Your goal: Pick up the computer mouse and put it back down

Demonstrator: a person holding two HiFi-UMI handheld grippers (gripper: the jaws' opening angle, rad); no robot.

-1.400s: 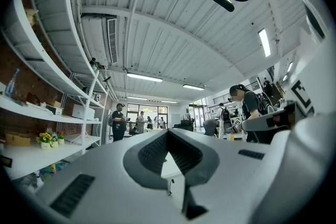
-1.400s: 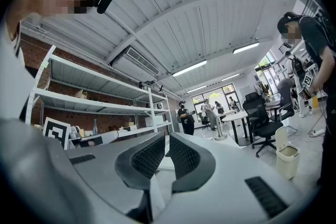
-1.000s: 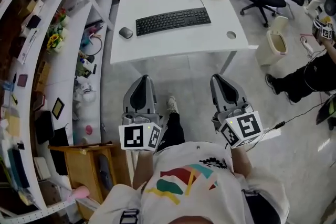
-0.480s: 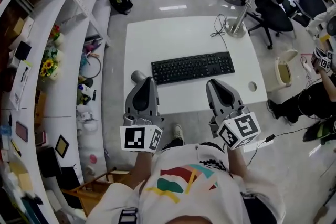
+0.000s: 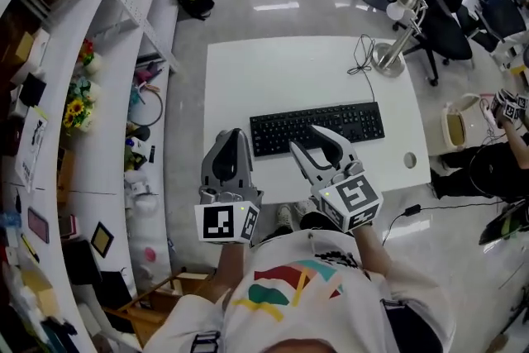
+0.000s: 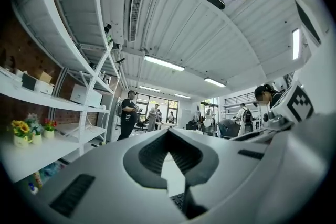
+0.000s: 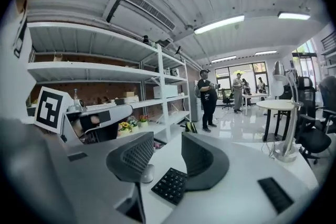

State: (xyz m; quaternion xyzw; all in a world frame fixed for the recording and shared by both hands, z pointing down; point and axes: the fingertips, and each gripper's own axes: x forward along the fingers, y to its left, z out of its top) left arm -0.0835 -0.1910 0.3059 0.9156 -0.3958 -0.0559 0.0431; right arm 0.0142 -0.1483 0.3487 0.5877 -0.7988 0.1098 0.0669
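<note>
The grey computer mouse (image 7: pixel 148 172) lies on the white desk (image 5: pixel 273 70), left of the black keyboard (image 5: pixel 318 126). In the right gripper view it peeks out behind the left jaw. The head view does not show it, since my left gripper (image 5: pixel 231 134) covers that spot. The left gripper (image 6: pixel 168 136) is level, its jaws meeting at the tips with nothing in them. My right gripper (image 5: pixel 304 138) hangs over the keyboard's near left part. Its jaws are opening, and only the keyboard (image 7: pixel 169 185) shows through the gap at the right gripper (image 7: pixel 167 144).
A desk lamp (image 5: pixel 388 54) with its cable stands at the desk's far right, and a cable hole (image 5: pixel 410 160) lies near the front right corner. Curved white shelves (image 5: pixel 83 95) with clutter run along the left. Office chairs (image 5: pixel 450 21), a bin (image 5: pixel 455 124) and a seated person (image 5: pixel 496 153) are at the right.
Both grippers have moved forward from in front of the desk to over its near edge. The right gripper's jaws have come apart. The left gripper now covers the mouse in the head view.
</note>
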